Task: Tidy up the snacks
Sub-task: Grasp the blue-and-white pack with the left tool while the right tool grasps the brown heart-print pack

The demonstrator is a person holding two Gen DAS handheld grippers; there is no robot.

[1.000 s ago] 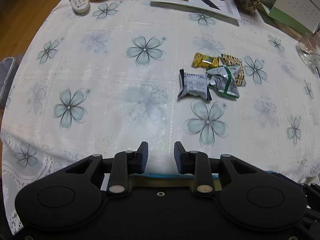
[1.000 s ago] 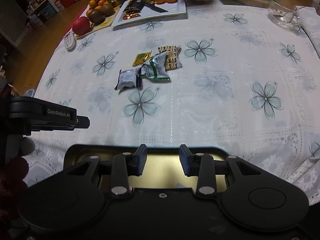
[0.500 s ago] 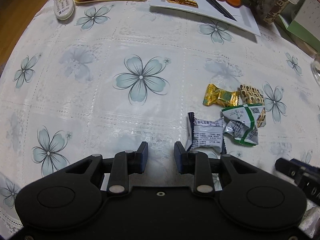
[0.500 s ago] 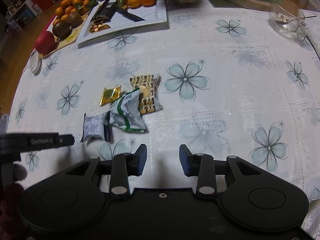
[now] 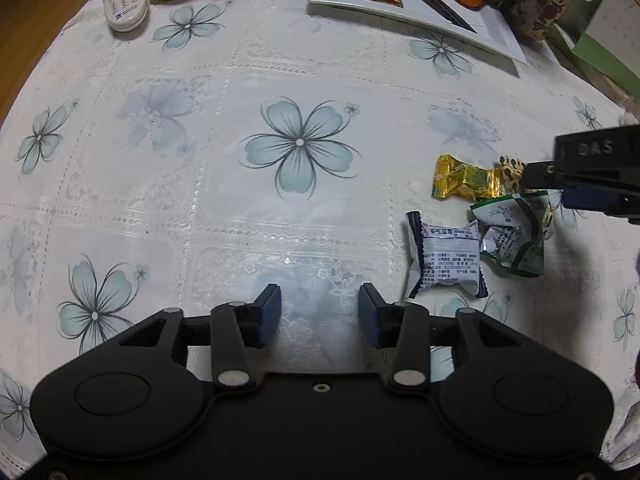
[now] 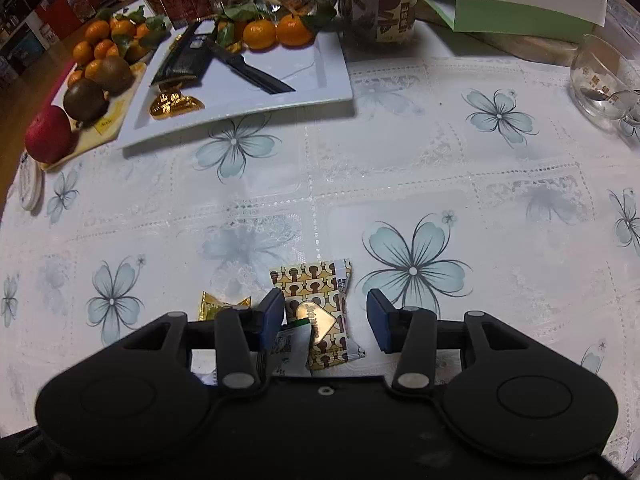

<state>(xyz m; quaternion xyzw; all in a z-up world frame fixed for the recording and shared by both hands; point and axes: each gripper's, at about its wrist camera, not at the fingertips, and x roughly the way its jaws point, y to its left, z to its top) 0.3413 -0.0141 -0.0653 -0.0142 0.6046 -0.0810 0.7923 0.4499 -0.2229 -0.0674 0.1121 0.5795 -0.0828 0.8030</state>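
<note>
Several wrapped snacks lie together on the flowered tablecloth: a grey-white packet (image 5: 444,262), a green-white packet (image 5: 514,240), a gold candy (image 5: 464,178) and a brown-patterned packet (image 6: 320,304). My left gripper (image 5: 319,314) hangs over bare cloth just left of the grey-white packet, its jaws opening with nothing between them. My right gripper (image 6: 326,322) is above the pile, its jaws opening. The brown-patterned packet lies between and below its fingers, and the pads do not press it. The right gripper's side shows at the right edge of the left wrist view.
At the back stand a white rectangular plate (image 6: 320,92) with a knife (image 6: 248,70), gold chocolates and tangerines, a yellow tray (image 6: 108,128) with kiwis and a red apple (image 6: 48,134), a remote control (image 5: 124,2), a glass bowl (image 6: 600,76), jars and a green box.
Both grippers came forward and down toward the snack pile and their jaws widened. The right gripper left the metal tin and now hovers over the brown-patterned packet.
</note>
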